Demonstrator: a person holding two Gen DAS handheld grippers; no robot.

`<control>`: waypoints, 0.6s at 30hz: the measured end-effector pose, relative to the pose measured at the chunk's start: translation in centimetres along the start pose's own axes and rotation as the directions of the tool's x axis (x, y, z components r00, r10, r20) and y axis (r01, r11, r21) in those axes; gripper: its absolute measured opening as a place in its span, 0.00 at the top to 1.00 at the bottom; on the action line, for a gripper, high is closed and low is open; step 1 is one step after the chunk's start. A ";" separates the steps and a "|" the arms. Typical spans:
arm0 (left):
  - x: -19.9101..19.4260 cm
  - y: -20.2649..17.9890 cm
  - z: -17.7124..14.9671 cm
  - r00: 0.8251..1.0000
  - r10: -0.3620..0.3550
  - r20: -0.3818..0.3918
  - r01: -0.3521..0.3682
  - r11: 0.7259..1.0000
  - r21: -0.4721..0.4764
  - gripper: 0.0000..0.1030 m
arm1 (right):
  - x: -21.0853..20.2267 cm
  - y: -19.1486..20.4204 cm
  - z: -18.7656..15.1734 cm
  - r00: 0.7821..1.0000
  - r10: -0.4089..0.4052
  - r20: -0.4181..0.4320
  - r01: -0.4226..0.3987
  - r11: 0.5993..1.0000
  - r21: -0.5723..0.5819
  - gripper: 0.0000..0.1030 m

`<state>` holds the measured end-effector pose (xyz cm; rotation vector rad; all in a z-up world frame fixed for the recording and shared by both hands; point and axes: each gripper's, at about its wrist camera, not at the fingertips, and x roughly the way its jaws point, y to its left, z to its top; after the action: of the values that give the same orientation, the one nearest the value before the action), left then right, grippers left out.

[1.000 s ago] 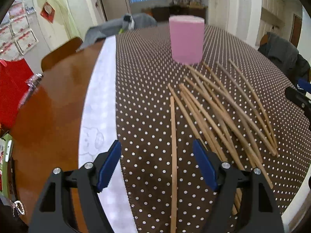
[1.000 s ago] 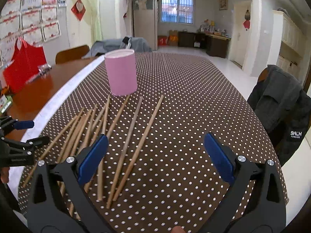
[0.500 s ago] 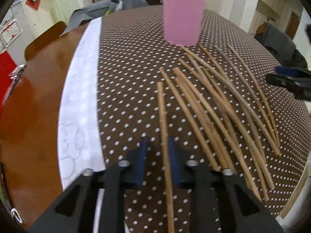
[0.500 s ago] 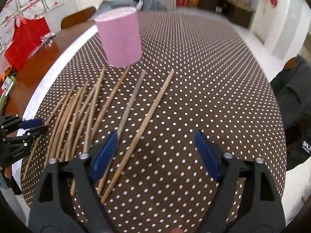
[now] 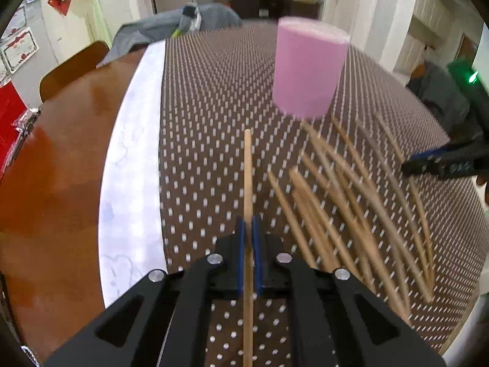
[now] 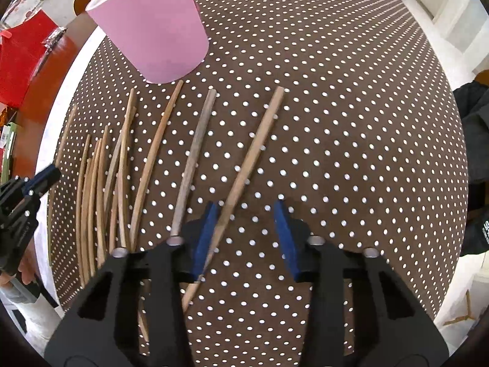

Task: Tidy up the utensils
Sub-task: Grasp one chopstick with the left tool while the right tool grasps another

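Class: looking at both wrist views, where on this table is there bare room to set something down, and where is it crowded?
Free: the dotted cloth right of the rightmost chopstick, and the bare wood beyond the white border. Crowded: the chopstick pile below the pink cup.

Black hand-held gripper [image 5: 248,238], blue pads (silver screws)
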<state>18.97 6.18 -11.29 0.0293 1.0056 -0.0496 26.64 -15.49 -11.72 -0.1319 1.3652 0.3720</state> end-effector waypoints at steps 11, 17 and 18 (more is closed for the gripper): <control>-4.0 -2.0 4.6 0.959 -0.106 0.262 0.120 0.992 -0.037 0.94 | 0.8 -0.5 2.0 0.996 0.085 0.024 -0.086 0.996 0.001 0.93; -5.8 -2.5 6.0 0.912 -0.173 0.372 0.204 0.978 -0.047 0.94 | -2.2 -1.4 0.0 0.973 0.148 0.176 -0.148 0.989 -0.009 0.94; -6.0 -2.6 6.3 0.904 -0.177 0.390 0.212 0.976 -0.047 0.94 | -2.8 -1.2 -0.2 0.967 0.156 0.199 -0.157 0.988 -0.013 0.94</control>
<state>20.93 3.46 -2.84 -0.1584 0.6126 -0.1875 26.45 -17.22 -9.20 0.0164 1.1802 0.5025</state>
